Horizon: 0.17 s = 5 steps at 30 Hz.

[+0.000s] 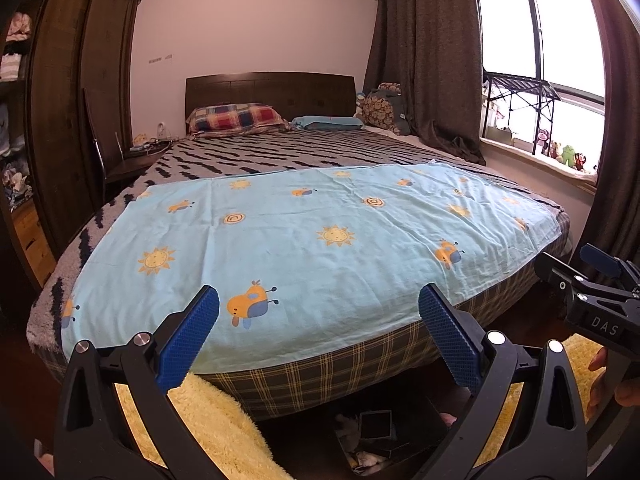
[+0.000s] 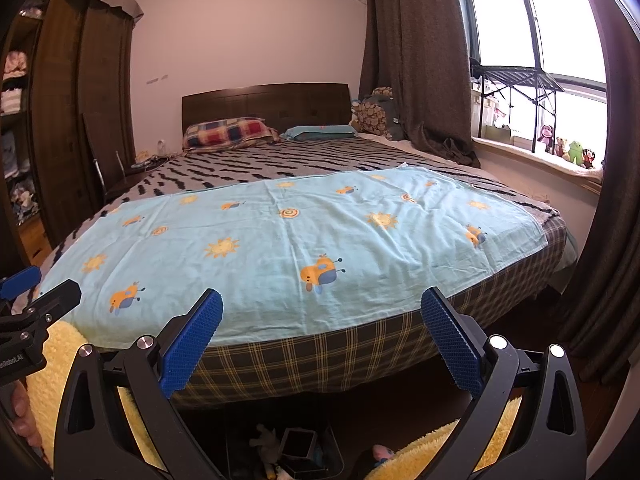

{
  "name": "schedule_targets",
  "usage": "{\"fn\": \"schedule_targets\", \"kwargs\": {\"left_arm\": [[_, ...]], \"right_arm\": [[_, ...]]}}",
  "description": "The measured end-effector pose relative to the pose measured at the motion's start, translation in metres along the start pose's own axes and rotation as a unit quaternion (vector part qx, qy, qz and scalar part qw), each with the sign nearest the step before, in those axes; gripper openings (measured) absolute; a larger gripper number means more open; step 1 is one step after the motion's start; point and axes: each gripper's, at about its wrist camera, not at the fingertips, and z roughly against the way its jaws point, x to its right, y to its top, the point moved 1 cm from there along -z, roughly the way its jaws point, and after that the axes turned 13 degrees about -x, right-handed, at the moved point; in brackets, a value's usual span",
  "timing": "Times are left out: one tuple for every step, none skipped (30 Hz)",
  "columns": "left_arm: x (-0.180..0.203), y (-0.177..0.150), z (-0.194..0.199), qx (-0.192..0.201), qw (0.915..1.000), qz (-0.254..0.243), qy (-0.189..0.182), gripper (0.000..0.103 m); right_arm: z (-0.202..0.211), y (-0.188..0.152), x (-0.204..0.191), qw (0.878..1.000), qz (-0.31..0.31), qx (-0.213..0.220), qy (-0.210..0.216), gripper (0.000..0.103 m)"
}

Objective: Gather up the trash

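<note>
My left gripper (image 1: pixel 319 320) is open and empty, held above the foot of a bed (image 1: pixel 320 364). My right gripper (image 2: pixel 322 320) is open and empty too, level with it on the right. Each gripper shows at the edge of the other's view: the right gripper (image 1: pixel 592 280), the left gripper (image 2: pixel 28 300). On the dark floor below both sits a small dark box (image 1: pixel 375 424) (image 2: pixel 298 442) among crumpled white scraps (image 1: pixel 348 426) (image 2: pixel 264 438), apparently inside a dark container. A light blue printed cloth (image 1: pixel 312 240) (image 2: pixel 280 240) lies flat across the bed with nothing on it.
Fluffy yellow fabric (image 1: pixel 208 420) (image 2: pixel 52 380) flanks the floor patch on both sides. A dark wardrobe (image 1: pixel 60 120) stands left, curtains (image 1: pixel 424 60) and a window sill with toys (image 2: pixel 572 152) right. Pillows (image 1: pixel 236 118) lie at the headboard. A hand (image 1: pixel 600 380) holds the right gripper.
</note>
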Motion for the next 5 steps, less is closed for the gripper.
{"fn": "schedule_targets", "kwargs": {"left_arm": [[-0.0002, 0.0003, -0.0001, -0.001, 1.0000, 0.000, 0.000, 0.095], [-0.0003, 0.0000, -0.0001, 0.000, 1.0000, -0.001, 0.002, 0.095], [-0.0006, 0.0000, -0.0002, -0.001, 1.0000, -0.001, 0.004, 0.094], [-0.0010, -0.0001, -0.0005, -0.002, 1.0000, 0.000, 0.005, 0.094], [-0.0013, 0.0001, -0.0010, -0.002, 1.0000, 0.000, 0.004, 0.094]], "right_arm": [[0.0004, 0.0000, 0.0003, 1.000, 0.000, 0.000, 0.000, 0.100], [0.0002, -0.0004, 0.0000, 1.000, 0.000, -0.001, 0.000, 0.100], [0.0002, -0.0009, -0.0001, 1.000, 0.000, -0.001, 0.000, 0.100], [0.0002, -0.0006, 0.0001, 1.000, 0.000, 0.000, 0.000, 0.100], [0.0002, -0.0007, 0.0001, 1.000, 0.000, 0.000, 0.000, 0.100]]}}
